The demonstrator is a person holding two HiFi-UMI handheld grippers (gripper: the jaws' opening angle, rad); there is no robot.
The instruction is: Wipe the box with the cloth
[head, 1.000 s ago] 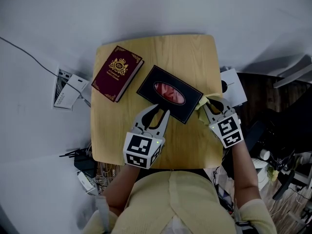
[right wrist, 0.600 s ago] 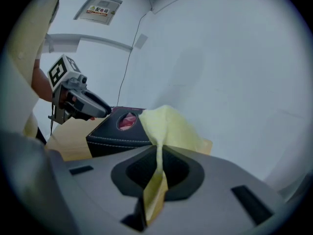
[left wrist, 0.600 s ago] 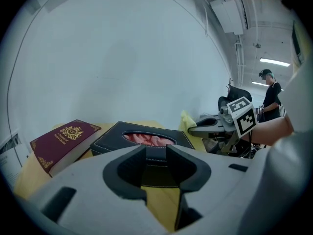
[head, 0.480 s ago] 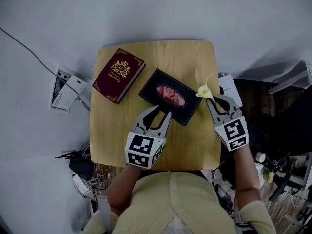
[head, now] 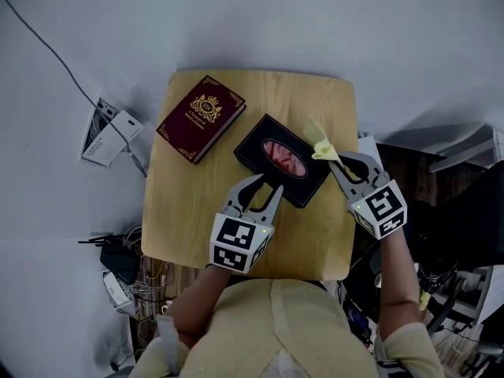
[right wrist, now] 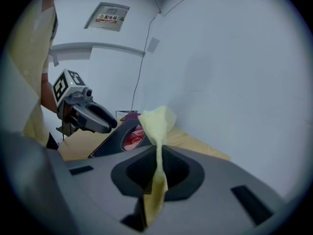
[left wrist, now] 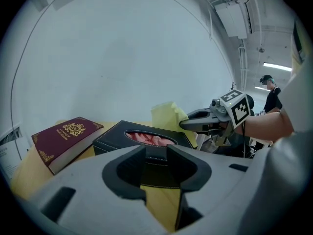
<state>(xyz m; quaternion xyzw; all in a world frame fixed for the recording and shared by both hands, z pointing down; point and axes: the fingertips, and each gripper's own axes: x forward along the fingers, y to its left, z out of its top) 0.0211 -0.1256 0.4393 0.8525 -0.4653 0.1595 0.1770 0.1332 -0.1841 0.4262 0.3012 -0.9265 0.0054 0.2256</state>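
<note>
While the right gripper [right wrist: 155, 173] keeps its jaws pinched together on the yellow cloth [right wrist: 157, 121], a loose tuft stands up past the tips, ready, I'd guess, for dragging across the lid. It hangs by the right-hand corner of the black box [head: 253, 144]; whether it touches I cannot tell. The left gripper [left wrist: 156, 153] has just been opening its jaws, which stand apart at the box's near edge, pressing nothing, probably waiting to steady it. The box lies on the wooden table [head: 177, 219], beside a red book [head: 201, 118].
</note>
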